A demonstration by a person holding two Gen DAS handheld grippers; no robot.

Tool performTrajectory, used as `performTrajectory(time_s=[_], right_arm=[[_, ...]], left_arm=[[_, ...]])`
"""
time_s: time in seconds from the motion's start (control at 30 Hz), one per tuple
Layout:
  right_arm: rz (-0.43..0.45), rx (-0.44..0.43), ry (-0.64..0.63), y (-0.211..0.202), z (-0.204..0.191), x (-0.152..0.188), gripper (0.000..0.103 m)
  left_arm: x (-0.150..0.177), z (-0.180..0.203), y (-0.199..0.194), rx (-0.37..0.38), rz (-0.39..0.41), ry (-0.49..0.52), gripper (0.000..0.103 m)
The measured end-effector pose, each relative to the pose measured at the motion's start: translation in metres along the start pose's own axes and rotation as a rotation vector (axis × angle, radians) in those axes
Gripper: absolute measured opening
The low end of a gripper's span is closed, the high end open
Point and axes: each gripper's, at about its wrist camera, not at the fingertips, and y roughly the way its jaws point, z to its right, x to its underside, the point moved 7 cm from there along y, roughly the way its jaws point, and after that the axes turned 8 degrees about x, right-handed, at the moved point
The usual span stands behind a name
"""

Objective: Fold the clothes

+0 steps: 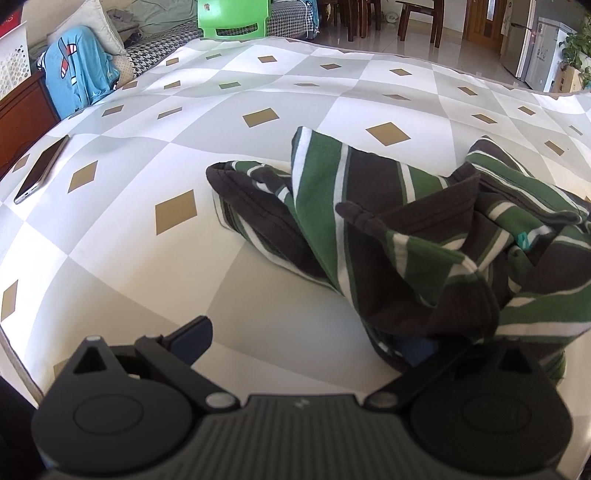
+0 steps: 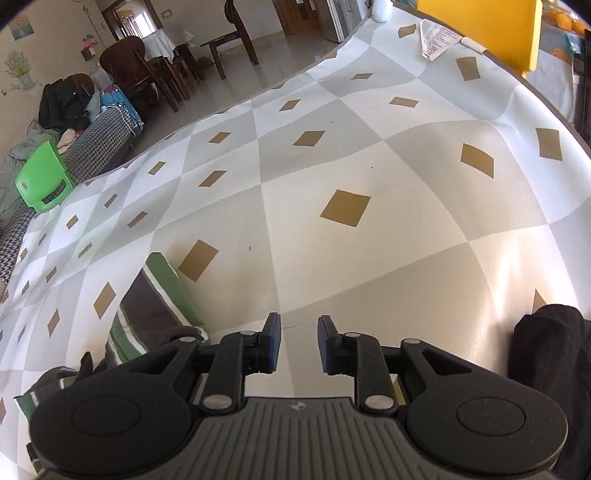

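A crumpled shirt with green, dark brown and white stripes [image 1: 406, 229] lies on the checked tablecloth [image 1: 184, 110]. My left gripper [image 1: 303, 343] is wide open low over the cloth. Its left fingertip [image 1: 192, 336] is free, and its right one [image 1: 413, 349] is tucked under the shirt's near edge. In the right wrist view part of the same shirt [image 2: 155, 306] lies at the lower left. My right gripper [image 2: 298, 341] is open and empty just above the bare cloth, to the right of the shirt.
A phone [image 1: 40, 170] lies at the table's left edge. A green plastic chair [image 1: 232, 18] stands behind the far edge. A blue garment [image 1: 77, 66] hangs at the far left. A folded paper [image 2: 439, 37] and a yellow chair [image 2: 480, 29] are at the far right. Dark fabric [image 2: 546, 354] is at the right.
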Motion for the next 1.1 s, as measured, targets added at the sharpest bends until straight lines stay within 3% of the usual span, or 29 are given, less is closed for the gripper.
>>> performTrajectory(time_s=[0.23,0.47,0.77,1.1], right_arm=[[0.064,-0.172,-0.117,-0.02,-0.038,-0.002,0.04],[0.139,-0.277,-0.247,-0.03,-0.078,0.001,0.053],[0.113,-0.309,-0.381,-0.016,-0.11,0.016,0.058],[0.052,-0.276,-0.442,0.017,-0.128,0.029,0.06]], left_arm=[[-0.013,0.007,-0.02,-0.011,0.108,0.047,0.103],[-0.026,0.015,-0.041,-0.022,0.216,0.093,0.103],[-0.041,0.032,-0.052,-0.045,0.326,0.178,0.103],[-0.039,0.037,-0.023,-0.043,0.266,0.197,0.103]])
